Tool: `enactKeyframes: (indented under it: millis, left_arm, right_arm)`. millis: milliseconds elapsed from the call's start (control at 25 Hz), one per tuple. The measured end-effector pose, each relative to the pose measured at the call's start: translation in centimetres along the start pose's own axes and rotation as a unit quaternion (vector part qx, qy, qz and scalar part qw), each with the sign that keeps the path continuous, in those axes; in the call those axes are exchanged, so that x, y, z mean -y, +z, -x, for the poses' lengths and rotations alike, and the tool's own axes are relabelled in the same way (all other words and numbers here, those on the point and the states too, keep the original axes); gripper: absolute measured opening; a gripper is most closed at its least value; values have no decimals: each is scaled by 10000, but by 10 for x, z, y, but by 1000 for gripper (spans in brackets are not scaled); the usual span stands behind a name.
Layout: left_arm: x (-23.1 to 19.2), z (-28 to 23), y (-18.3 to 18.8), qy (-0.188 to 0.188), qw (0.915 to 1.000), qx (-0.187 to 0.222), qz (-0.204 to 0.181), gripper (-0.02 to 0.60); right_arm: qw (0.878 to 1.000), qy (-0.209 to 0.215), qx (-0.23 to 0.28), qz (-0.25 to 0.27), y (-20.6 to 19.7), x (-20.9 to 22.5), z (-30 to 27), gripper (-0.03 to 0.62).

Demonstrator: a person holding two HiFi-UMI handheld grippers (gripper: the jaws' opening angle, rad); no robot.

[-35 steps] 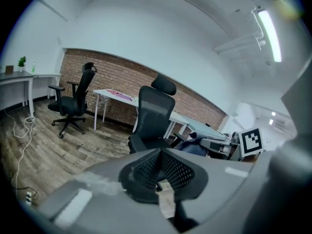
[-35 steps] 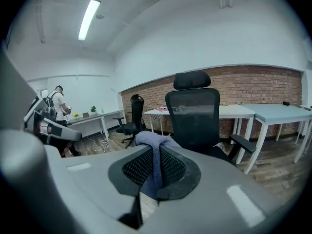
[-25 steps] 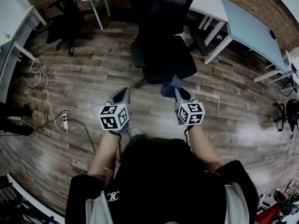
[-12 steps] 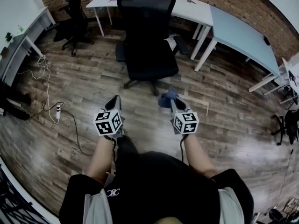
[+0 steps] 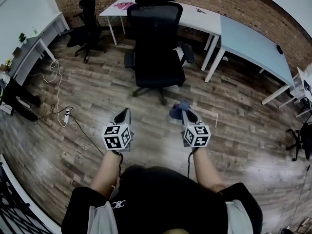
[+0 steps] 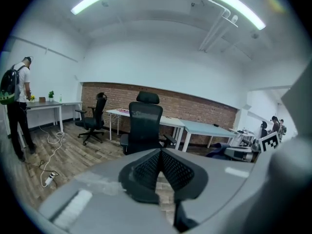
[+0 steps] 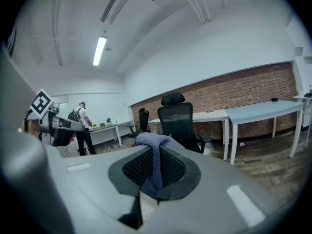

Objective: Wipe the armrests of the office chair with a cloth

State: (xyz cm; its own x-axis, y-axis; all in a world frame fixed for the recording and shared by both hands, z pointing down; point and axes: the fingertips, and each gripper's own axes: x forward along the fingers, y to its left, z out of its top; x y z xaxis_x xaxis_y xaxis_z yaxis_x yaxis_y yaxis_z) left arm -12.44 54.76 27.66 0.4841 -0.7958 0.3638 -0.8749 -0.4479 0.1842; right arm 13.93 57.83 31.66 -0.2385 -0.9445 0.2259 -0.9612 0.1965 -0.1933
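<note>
A black office chair with armrests stands on the wood floor ahead of me, its back toward me. It also shows in the left gripper view and the right gripper view. My right gripper is shut on a blue cloth, which drapes between the pads. My left gripper is shut and holds nothing. Both grippers hang well short of the chair, not touching it.
White desks stand behind the chair against a brick wall. A second black chair is at the back left. A power strip with cables lies on the floor at left. A person with a backpack stands at the far left desk.
Both grippers and I have drawn back from the chair, which now lies farther away and higher in the head view. The cloth stays in the right gripper.
</note>
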Motion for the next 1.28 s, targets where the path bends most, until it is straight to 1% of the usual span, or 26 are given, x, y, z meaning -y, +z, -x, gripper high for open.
enactKeyframes:
  millis: [120,280,440,760,960,1160,1280]
  left_arm:
    - [2,12,3,8,10000,56,11,6]
    - [0,21,-10,2,10000,-86,29,6]
    - [-3,33,-11,-35,9999,-140,87,6]
    - [-26,51,-18,10,9997,-125,213,6]
    - [-39,59,-22,21,9996,-196,225,6]
    - [-42,64,-16,-119,9997,-69,224,6]
    - [-37,64,-16,-265,9994,-76,220,6]
  right_arm:
    - [10000,14,31,15,0,-6,8,26]
    - [9998,82,78,192,4,-19,13,26]
    - [9996,77,32,275,8,-31,15,26]
    - [9991,114,39,405,11,-60,15,26]
    - [9989,164,103,424,12,-78,16,26]
    - [9991,173,72,368,13,-87,17,26]
    - [9992,143,0,376,10,-88,16,26]
